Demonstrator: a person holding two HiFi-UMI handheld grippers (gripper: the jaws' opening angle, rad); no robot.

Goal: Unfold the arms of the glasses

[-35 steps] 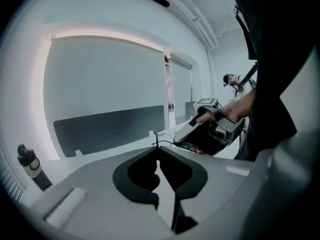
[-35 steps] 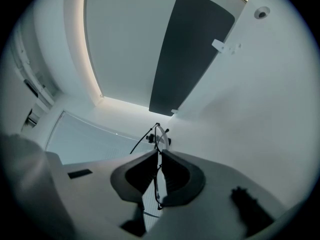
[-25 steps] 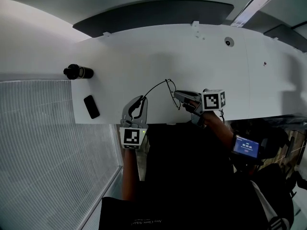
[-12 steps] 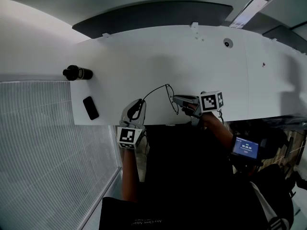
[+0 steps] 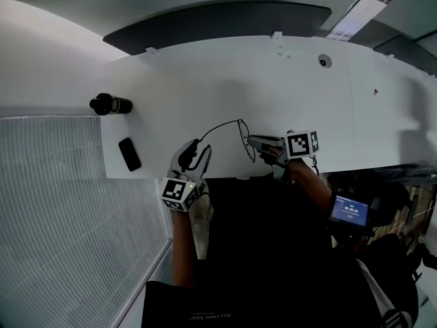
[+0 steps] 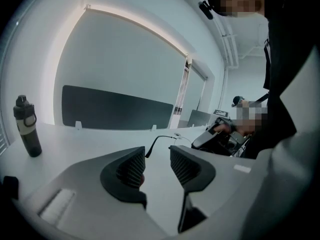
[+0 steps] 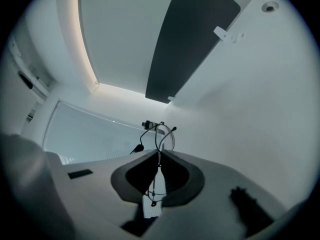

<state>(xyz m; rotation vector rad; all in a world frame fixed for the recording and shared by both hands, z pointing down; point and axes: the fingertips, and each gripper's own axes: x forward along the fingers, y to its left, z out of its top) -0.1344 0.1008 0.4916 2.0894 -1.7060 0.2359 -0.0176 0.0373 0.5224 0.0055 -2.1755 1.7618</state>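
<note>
right gripper view: right gripper [image 7: 159,156] is clamped on the wire glasses [image 7: 164,137] at the front frame, and a lens pokes out past the jaw tips.
left gripper view: left gripper [image 6: 155,156] jaws have just been opening and stand apart. the dark arm tip [image 6: 148,152] sits just beyond their mouth, pinched by nothing.
glasses, place: lower middle of the head view, between the two grippers, near the front edge of the table [image 5: 273,80].
step: i judge this arm is swung out and just let go. i cannot tell whether the second arm is out.
next: back the left gripper away without snagging the tip and hold the right grip steady, since thin wire should bend easily.
surface: plain white tabletop, with an upright dark bottle [image 5: 109,103] and a flat dark slab [image 5: 129,153] at left of frame.
room: dark panel [image 5: 218,22] along the table's far edge, pale walls.
</note>
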